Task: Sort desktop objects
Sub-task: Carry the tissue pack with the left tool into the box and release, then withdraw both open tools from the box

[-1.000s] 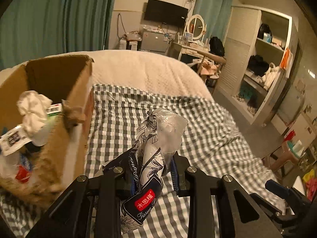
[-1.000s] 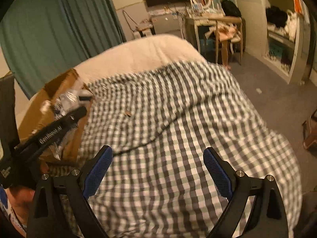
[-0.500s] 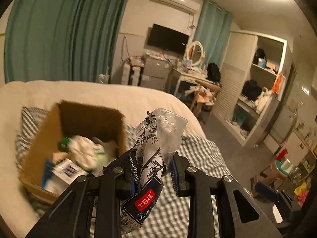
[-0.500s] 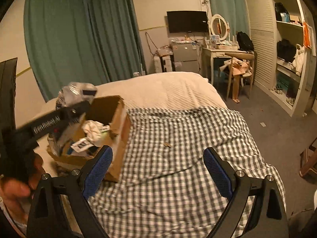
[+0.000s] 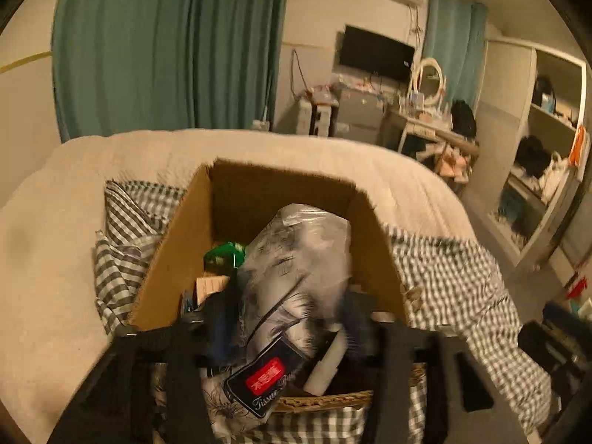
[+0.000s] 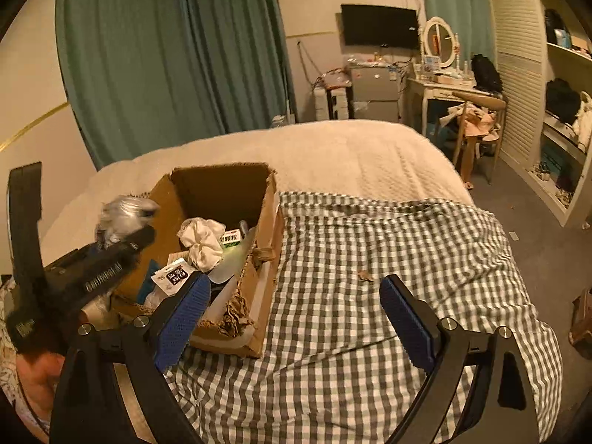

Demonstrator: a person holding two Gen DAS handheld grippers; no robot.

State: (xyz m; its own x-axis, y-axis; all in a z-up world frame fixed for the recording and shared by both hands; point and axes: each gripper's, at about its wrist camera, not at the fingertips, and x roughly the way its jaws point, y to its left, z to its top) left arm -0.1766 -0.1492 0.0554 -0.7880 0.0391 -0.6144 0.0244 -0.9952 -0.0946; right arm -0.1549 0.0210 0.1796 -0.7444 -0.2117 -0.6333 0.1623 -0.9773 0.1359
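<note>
Left gripper (image 5: 285, 318) fingers clamped on tissue pack (image 5: 292, 277), held above cardboard box (image 5: 281, 188) on bed. Right gripper (image 6: 292, 314) fingers spread, empty. Risk — box already crowded; pack released there could perch on contents, slide over torn near wall.

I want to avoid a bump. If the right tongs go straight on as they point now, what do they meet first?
Probably the checked cloth on the bed, as the open right tongs point over it; the cardboard box lies just left of that line. Depth is unclear.
</note>
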